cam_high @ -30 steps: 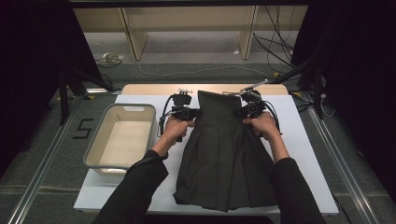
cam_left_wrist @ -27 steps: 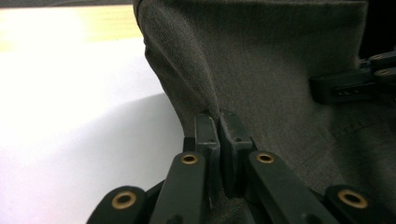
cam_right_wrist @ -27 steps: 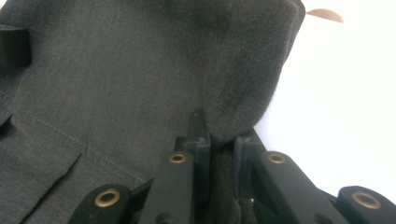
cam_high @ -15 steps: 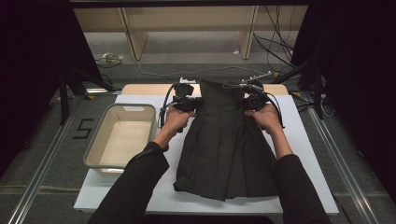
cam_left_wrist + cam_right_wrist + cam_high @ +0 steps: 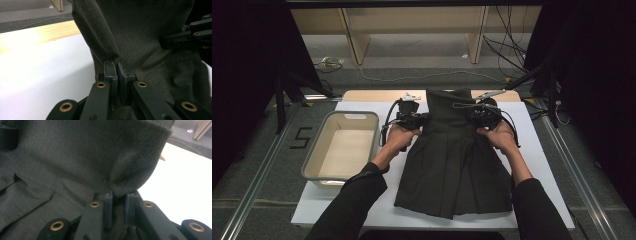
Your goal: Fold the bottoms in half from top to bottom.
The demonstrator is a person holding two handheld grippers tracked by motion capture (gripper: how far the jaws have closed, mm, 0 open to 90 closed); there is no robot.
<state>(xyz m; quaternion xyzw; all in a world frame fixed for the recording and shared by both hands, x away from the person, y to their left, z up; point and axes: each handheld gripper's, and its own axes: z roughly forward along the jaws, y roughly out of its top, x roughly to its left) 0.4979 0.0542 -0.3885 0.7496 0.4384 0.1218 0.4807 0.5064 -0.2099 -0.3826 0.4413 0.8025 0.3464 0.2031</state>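
Note:
A dark grey pleated skirt (image 5: 452, 165) lies on the white table (image 5: 362, 210), hem toward the person, waistband lifted at the far end. My left gripper (image 5: 424, 117) is shut on the skirt's left waist edge (image 5: 105, 53); its two pads (image 5: 110, 72) pinch the cloth (image 5: 140, 37). My right gripper (image 5: 474, 114) is shut on the right waist edge, where a fold of cloth (image 5: 135, 172) bulges over the pads (image 5: 107, 200). The right gripper's black jaw links (image 5: 185, 37) show at the right of the left gripper view. Both hands hold the waistband raised above the table.
A beige plastic tub (image 5: 343, 147) stands empty at the left of the table. Beyond the white sheet is a strip of bare wood (image 5: 372, 95), then the floor with cables (image 5: 422, 76) and wooden legs. Dark curtains flank both sides.
Both hands have moved away from the person and slightly up, drawing the skirt along the table and raising its waistband. Both grips are unchanged.

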